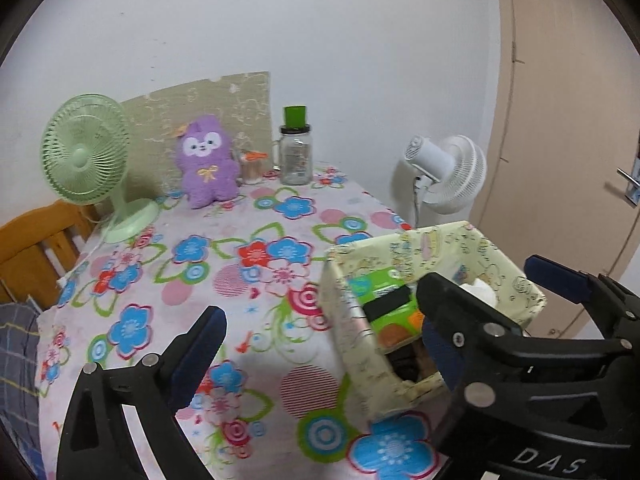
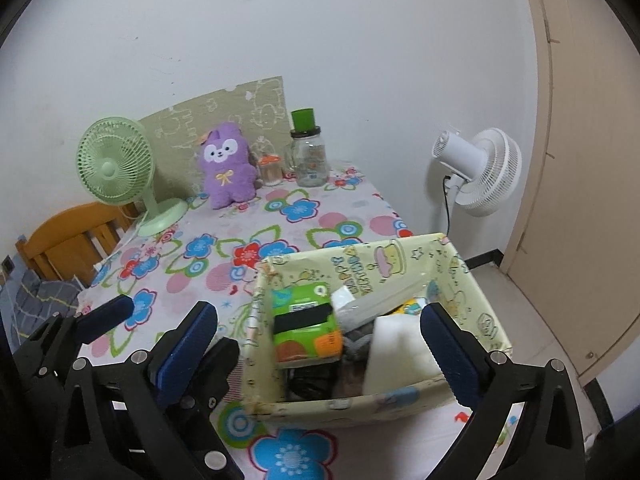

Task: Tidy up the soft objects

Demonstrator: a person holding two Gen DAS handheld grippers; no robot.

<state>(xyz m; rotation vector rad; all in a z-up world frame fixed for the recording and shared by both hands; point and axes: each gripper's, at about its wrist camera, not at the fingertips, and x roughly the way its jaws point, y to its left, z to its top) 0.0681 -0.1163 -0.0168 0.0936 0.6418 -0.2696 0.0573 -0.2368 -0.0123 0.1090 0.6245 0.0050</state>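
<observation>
Since the purple plush toy was stuffed fabric, it looked light, squashy and non-fragile; a grip across its torso, below the face, seemed safest, not an ear or the bow. It sat upright at the far end of the table, against a beige board, between the green fan and a glass jar. The paper-covered box stood at the near edge, already holding packets. Left gripper and right gripper both had jaws apart, holding nothing, the right one's over the box.
</observation>
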